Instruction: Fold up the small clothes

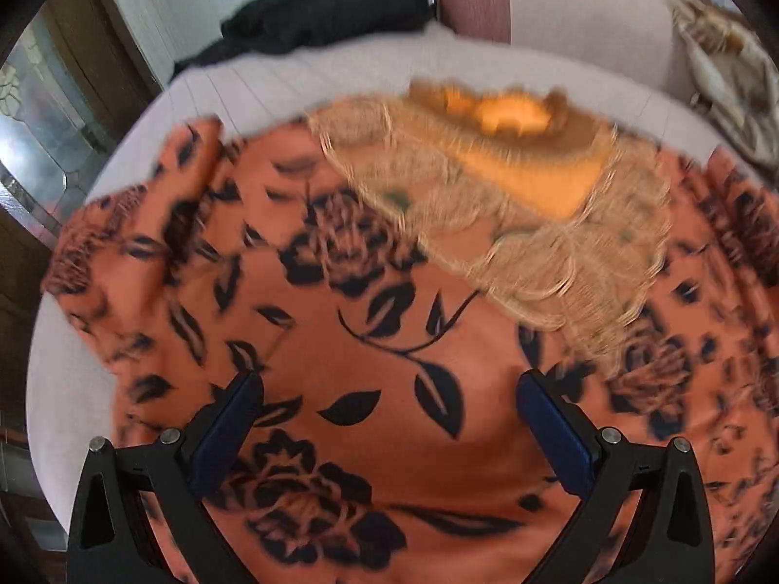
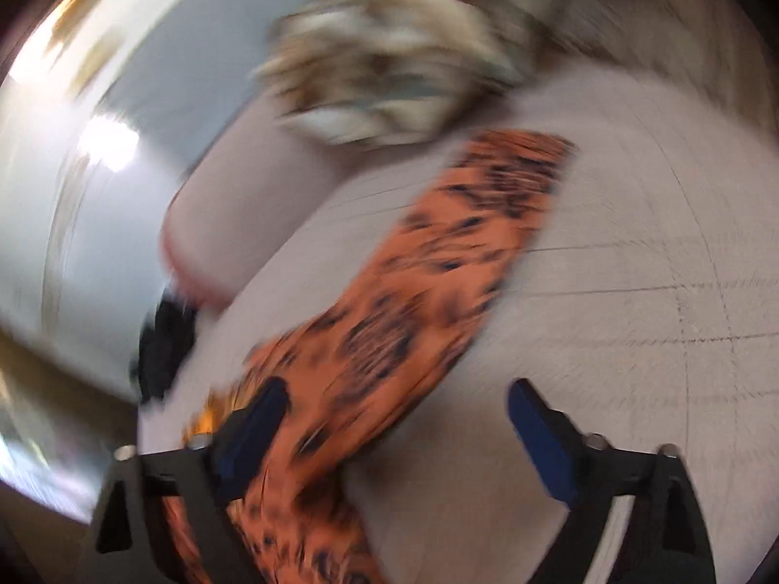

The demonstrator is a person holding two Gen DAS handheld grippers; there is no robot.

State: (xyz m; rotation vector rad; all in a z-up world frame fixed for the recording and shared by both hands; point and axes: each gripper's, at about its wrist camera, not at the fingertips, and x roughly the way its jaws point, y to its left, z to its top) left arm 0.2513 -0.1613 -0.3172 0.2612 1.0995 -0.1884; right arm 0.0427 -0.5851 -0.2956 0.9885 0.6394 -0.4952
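The orange floral top [image 1: 389,340] lay spread, front up, on the pale mattress [image 1: 253,82], its lace-trimmed neckline [image 1: 511,224] away from the camera. The left tongs [image 1: 389,389] hovered over the middle of the top, jaws wide apart and gripping nothing. The right tongs [image 2: 394,409] stood equally wide, empty, at the sleeve [image 2: 438,263] of the top, which stretched away from the body over bare mattress; one finger appeared to overlap the sleeve cloth, though contact could not be confirmed. The right wrist view was heavily smeared.

Beyond the neckline of the top: a black garment [image 1: 321,14]. Beyond the sleeve: a beige patterned garment [image 2: 404,44], near but apart.

Risks, as judged:
- A grasp in the middle of the top would likely pinch both layers and bunch the fold.
- A fast right-hand approach could miss the sleeve edge or drag the top askew.
- The lace looked prone to snagging on a finger.
- A wide sweep near the sleeve might catch the beige garment.
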